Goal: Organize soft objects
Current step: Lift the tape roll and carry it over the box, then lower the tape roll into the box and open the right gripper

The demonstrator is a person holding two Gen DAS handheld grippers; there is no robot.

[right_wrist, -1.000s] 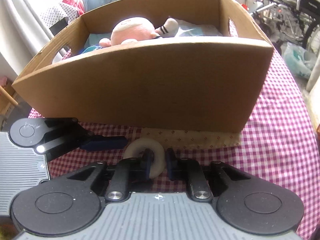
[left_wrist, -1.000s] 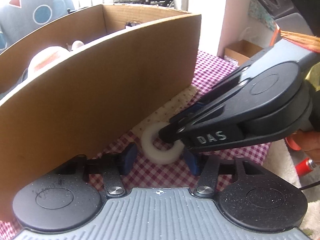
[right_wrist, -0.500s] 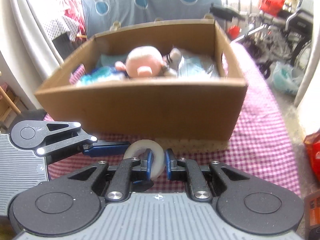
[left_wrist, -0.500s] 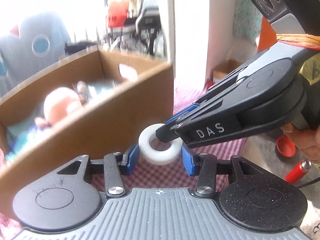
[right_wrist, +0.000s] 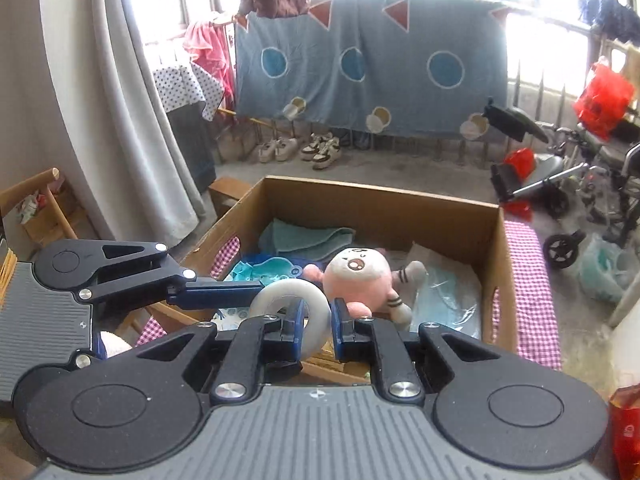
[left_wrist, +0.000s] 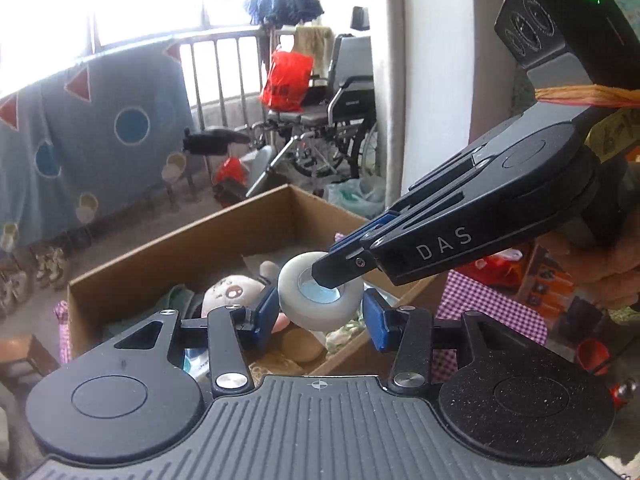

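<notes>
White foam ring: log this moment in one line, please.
item: white foam ring | right claw: shut on ring wall | left claw: straddles ring, pads apart | position: above open cardboard box holding pink plush

The cardboard box [right_wrist: 384,208] stands open at the top, so entry from above is unblocked. Inside, the pink plush toy [right_wrist: 356,276] fills the middle, a folded teal towel [right_wrist: 304,236] the far left, and a clear plastic packet [right_wrist: 444,292] the right; little bare floor remains. The left gripper [right_wrist: 240,296] reaches across the near left wall, crowding that side. Right of the box, a strip of checked counter [right_wrist: 528,280] lies free.
</notes>
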